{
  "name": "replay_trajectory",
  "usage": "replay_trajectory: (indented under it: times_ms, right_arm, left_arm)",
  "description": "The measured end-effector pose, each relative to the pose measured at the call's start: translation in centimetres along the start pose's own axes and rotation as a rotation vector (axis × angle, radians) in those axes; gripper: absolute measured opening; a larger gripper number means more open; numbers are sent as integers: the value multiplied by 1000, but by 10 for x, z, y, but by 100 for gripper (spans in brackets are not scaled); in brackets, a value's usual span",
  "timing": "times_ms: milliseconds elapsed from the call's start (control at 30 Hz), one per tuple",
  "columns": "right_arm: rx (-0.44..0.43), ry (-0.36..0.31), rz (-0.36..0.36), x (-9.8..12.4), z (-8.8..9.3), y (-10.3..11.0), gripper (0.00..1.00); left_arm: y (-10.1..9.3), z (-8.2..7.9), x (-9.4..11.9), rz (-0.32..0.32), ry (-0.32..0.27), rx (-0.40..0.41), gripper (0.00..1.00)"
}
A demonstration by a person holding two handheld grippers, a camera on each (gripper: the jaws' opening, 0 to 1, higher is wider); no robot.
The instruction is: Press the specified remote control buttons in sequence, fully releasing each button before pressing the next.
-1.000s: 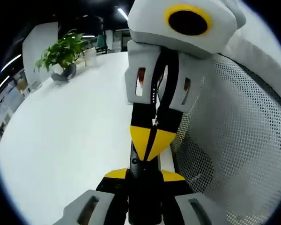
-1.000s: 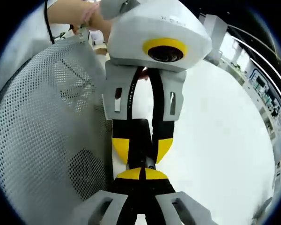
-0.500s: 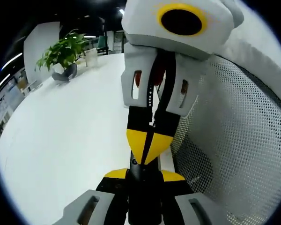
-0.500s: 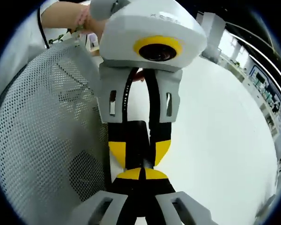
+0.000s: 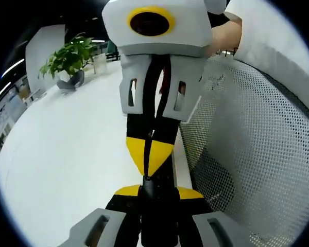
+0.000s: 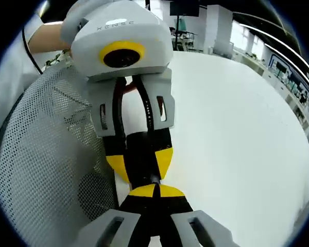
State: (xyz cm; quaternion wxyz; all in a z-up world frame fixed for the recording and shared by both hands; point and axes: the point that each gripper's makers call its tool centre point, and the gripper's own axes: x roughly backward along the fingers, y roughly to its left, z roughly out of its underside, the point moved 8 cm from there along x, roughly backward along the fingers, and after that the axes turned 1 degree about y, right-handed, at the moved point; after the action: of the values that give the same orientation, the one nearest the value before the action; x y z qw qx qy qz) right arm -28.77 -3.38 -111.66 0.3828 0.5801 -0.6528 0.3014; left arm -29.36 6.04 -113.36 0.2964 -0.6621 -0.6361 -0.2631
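left gripper view: left gripper point(image 5: 157, 191) clamped on black remote point(image 5: 157, 218) to steady it, over white table point(image 5: 67, 154) | right gripper point(image 5: 149, 154) jaws pinched together as a poker, tip on remote (button hidden) | right gripper view: same, remote point(image 6: 141, 149) between left jaws, mesh chair point(image 6: 46, 170) beside

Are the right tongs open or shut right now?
Shut: the right tongs' yellow tips meet with no gap between them, in both views.

A white table point(image 5: 67, 149) carries a potted plant point(image 5: 69, 62).
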Motion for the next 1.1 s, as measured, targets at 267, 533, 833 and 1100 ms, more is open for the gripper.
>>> replay_trajectory:
  times_ms: [267,533,833,1100]
  right_arm:
    - [4,46,-3,-4,-4,0,0]
    - [-25,35,23,-3,-2,-1,0]
    - [-35,-39,9,0,-2,10,0]
    - [33,-26,3,-4,-7,18,0]
  left_arm:
    - [1,0,0,6,-8,21,23]
    - [1,0,0,9,-4,21,23]
    - [0,0,0,-3,-7,16,23]
    - [-1,1,0,-4,-7,16,23]
